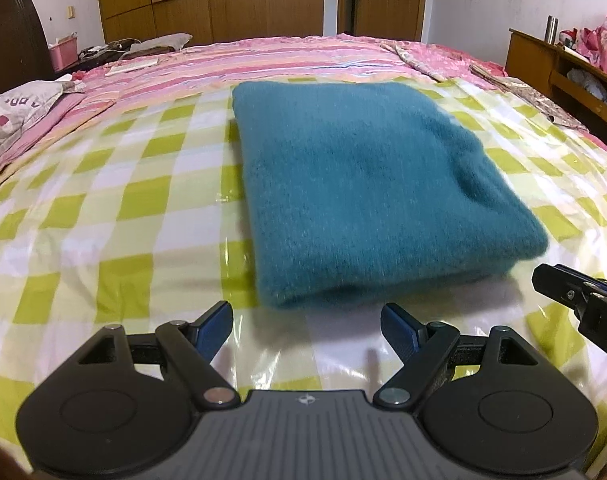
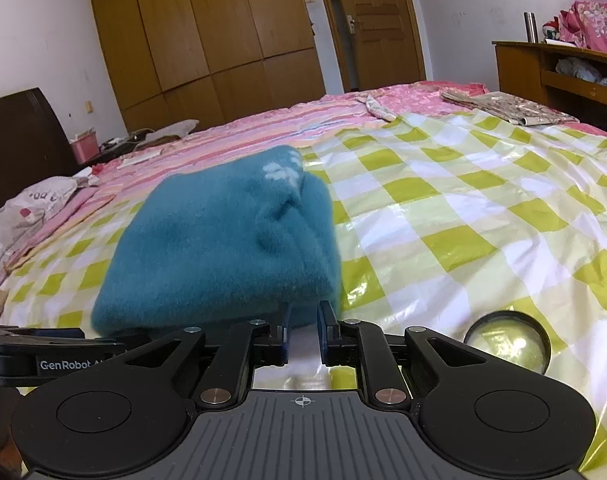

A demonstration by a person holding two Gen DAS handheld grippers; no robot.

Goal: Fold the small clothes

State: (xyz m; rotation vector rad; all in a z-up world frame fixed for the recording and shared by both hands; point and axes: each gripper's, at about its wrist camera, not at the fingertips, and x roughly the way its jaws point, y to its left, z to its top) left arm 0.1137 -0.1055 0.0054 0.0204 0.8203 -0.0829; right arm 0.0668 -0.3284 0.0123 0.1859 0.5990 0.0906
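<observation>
The bed (image 1: pixel 103 208) fills the room, its near half under a glossy green-and-white checked sheet (image 2: pixel 463 208), the far half pink-striped. On the checked sheet, toward the bed's near edge, the teal sweater (image 1: pixel 343 184) lies folded in a thick rectangle; its layers blur together, and a pale pattern at its far corner is too smeared to read. The left claw (image 1: pixel 305 326) hangs spread wide and empty just short of the sweater's near fold. The right claw (image 2: pixel 303 330) stands at the near right corner, its jaws a narrow gap apart with nothing between them.
</observation>
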